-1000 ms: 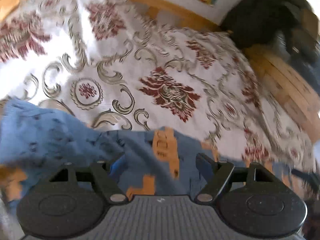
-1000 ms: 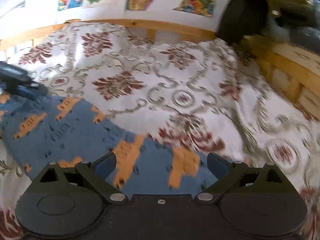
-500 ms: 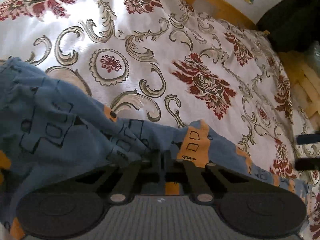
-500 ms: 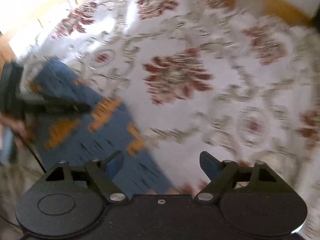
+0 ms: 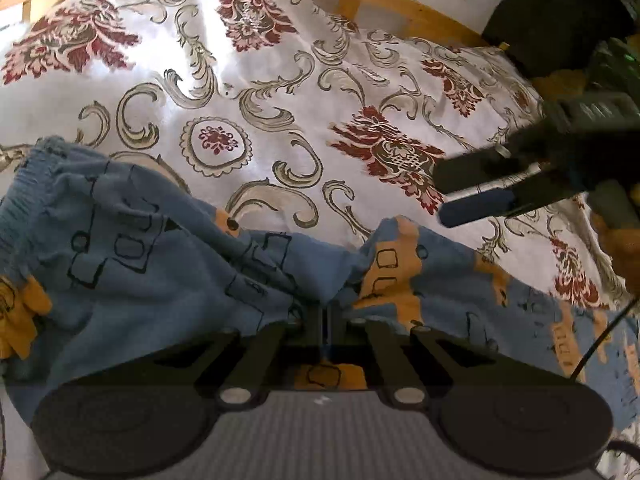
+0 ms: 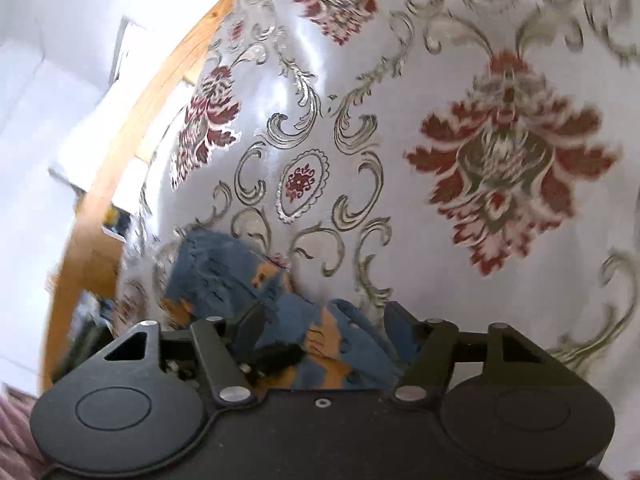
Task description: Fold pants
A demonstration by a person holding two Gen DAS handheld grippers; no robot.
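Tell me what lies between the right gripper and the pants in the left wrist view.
Only bare bedspread separates the right gripper from the pants.

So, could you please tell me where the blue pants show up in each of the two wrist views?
Left wrist view: the blue pants stretch across the lower half, bunched at the shut jaws of the left gripper.
Right wrist view: the pants lie small at lower centre-left, running down between the open jaws of the right gripper.
Shared landmark: the oval red medallion on the bedspread, just beyond the pants in both views.
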